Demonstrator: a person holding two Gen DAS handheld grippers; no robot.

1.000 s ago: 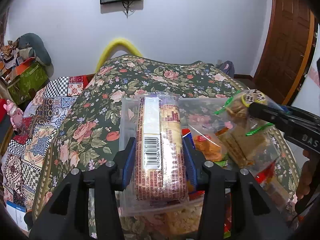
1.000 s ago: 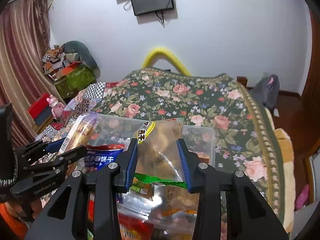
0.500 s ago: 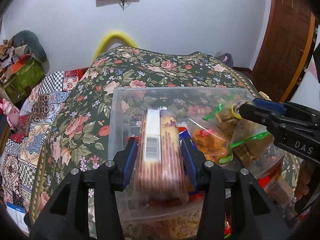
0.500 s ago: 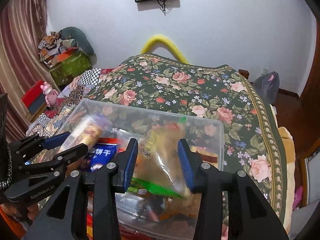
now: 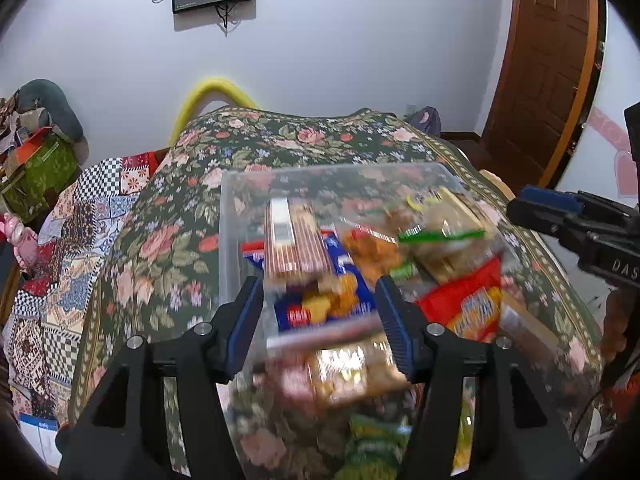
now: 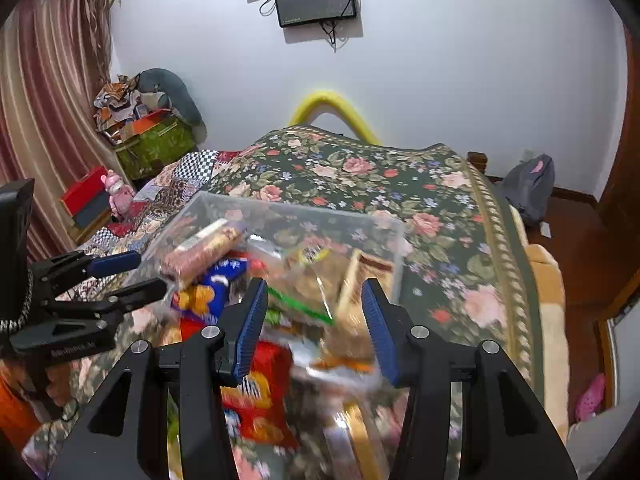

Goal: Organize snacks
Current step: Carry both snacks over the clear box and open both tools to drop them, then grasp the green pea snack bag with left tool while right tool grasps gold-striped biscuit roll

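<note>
- Left hand-held gripper [image 5: 320, 320]: jaws have just been opening and stand spread, pinching nothing; the biscuit pack [image 5: 296, 240] it gripped a second ago now lies in the clear bin [image 5: 240, 184].
- Right hand-held gripper [image 6: 312, 320]: jaws also just opened, pads off the cookie bag [image 6: 320, 276], which rests in the bin's right side.
- Bin sits on the bed [image 5: 168, 240].
- Both drops look done; next comes the loose snacks in front.

We look from both wrists, close and tilted downward. Both views share the clear bin [image 5: 248, 216] [image 6: 384, 240] on the floral bedspread [image 5: 320, 140] [image 6: 400, 176].
</note>
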